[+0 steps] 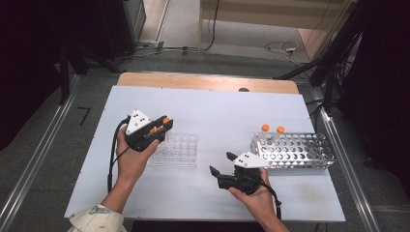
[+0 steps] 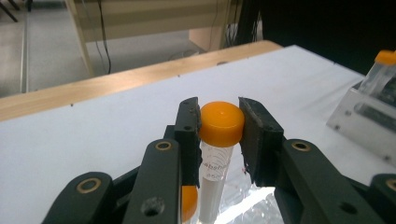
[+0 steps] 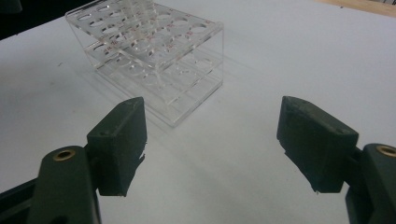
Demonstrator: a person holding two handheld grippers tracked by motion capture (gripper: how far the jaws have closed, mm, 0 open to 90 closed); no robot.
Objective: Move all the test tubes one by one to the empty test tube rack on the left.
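Note:
My left gripper (image 1: pixel 166 125) is shut on the orange cap of a clear tube (image 2: pixel 221 122), which hangs upright between the jaws over the far left part of a clear acrylic rack (image 1: pixel 177 150). A second orange cap (image 2: pixel 189 201) shows low behind the left jaw. My right gripper (image 1: pixel 221 163) stands open near the table's front, its jaws wide apart with nothing between them (image 3: pixel 212 144). It points toward the clear rack (image 3: pixel 149 51). A metal rack (image 1: pixel 296 151) at the right holds two orange-capped tubes (image 1: pixel 265 128).
The white table top (image 1: pixel 217 111) has a wooden strip (image 1: pixel 208 82) along its far edge. The metal rack (image 2: pixel 369 116) with a capped tube (image 2: pixel 386 57) lies off to the right in the left gripper view. Cables and dark stands surround the table.

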